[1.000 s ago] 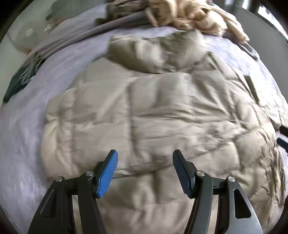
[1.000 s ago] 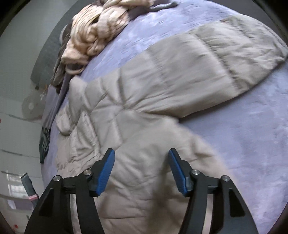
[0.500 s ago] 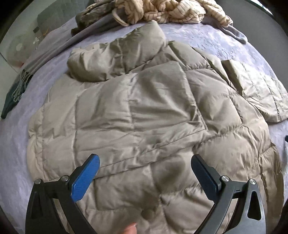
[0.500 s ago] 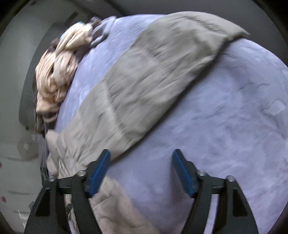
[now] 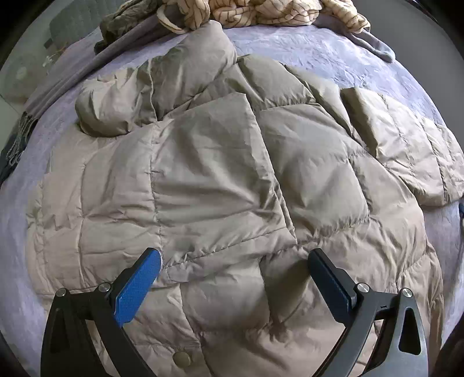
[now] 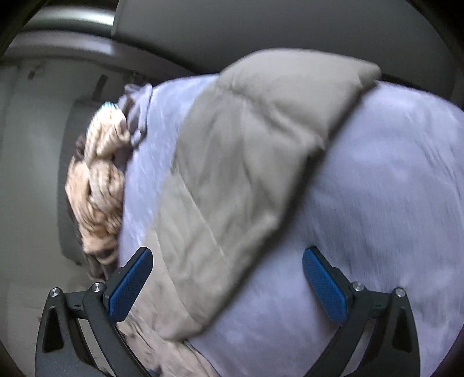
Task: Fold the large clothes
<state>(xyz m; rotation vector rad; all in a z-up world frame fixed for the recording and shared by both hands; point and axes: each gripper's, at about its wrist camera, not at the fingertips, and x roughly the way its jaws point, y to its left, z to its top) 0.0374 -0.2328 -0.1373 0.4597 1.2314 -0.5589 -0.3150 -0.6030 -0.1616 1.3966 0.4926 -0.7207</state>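
Note:
A big beige quilted puffer jacket (image 5: pixel 220 179) lies spread on a lilac bed cover (image 5: pixel 319 52), one side folded over its middle. Its hood (image 5: pixel 185 78) bunches at the far end. My left gripper (image 5: pixel 235 258) hovers above the jacket's near part, open, with nothing between its blue pads. In the right wrist view one long sleeve (image 6: pixel 249 162) stretches out over the lilac cover (image 6: pixel 391 188) toward the far edge. My right gripper (image 6: pixel 226 261) hangs over that sleeve with its jaws still opening, and nothing is gripped. That view is blurred.
A heap of cream striped clothes (image 5: pixel 261 11) and a grey garment (image 5: pixel 66 78) lie at the head of the bed; the cream heap (image 6: pixel 98 185) also shows at the right wrist view's left. A grey wall (image 6: pixel 261 29) rises behind the bed.
Both grippers opened wide. The left one drew back, so the whole jacket shows. The right one swung away from the jacket's body, out along the sleeve, with its view rolling.

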